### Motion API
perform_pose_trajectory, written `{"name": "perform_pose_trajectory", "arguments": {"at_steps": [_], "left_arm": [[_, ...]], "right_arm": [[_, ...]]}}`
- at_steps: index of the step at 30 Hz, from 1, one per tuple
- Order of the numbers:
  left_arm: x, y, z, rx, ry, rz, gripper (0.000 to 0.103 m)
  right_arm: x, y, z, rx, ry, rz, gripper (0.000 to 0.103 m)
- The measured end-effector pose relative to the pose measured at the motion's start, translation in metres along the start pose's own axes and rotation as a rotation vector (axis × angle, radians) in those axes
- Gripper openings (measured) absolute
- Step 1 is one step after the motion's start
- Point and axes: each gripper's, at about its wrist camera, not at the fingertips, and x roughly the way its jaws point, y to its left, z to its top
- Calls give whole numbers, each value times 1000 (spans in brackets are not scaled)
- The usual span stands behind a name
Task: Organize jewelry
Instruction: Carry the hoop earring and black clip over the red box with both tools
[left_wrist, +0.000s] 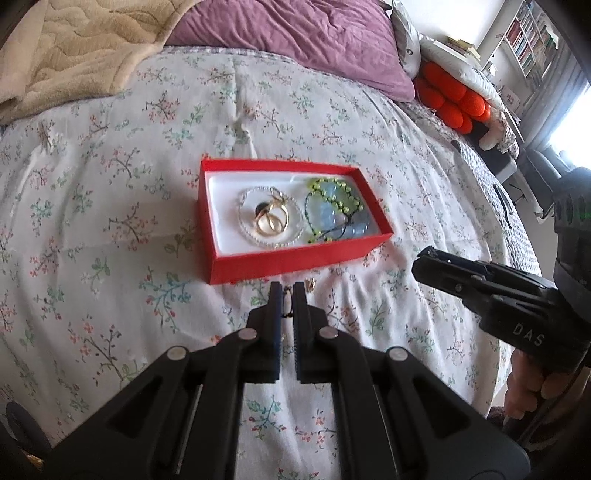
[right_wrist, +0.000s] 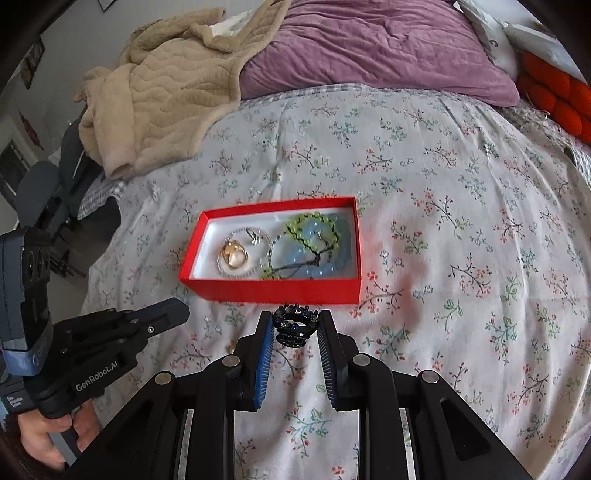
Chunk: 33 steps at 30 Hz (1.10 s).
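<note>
In the left wrist view, your left gripper (left_wrist: 287, 293) has its jaws nearly closed on a thin gold chain (left_wrist: 287, 301), low over the floral bedspread (left_wrist: 110, 221) just in front of the red box (left_wrist: 295, 258). A small gold piece (left_wrist: 311, 284) lies loose beside the fingertips. Lift straight up before carrying forward, so the dangling chain clears the box's near wall.

In the right wrist view, your right gripper (right_wrist: 295, 321) has its jaws part open, pinching a dark beaded bracelet (right_wrist: 295, 325) between the pads, just short of the box. Keep the grip steady, carry it over the wall, and release above the free white lining at the left end.
</note>
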Motion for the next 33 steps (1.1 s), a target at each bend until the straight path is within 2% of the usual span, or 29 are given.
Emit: {"name": "perform_pose_trajectory", "arguments": {"at_steps": [10,15,25,33], "left_arm": [[5,-1,21,31,-9,52,6],[18,6,31,36,-37,63,6],[44,14,45,48,-47,58,6],[54,18,50,63,-53,64,7]], "right_arm": [[6,-1,19,23,-28,28,24],[19,-5,28,27,-27,31,24],[54,-16,40,38,-1,13,24],[67,-17,42,30,11,17,24]]}}
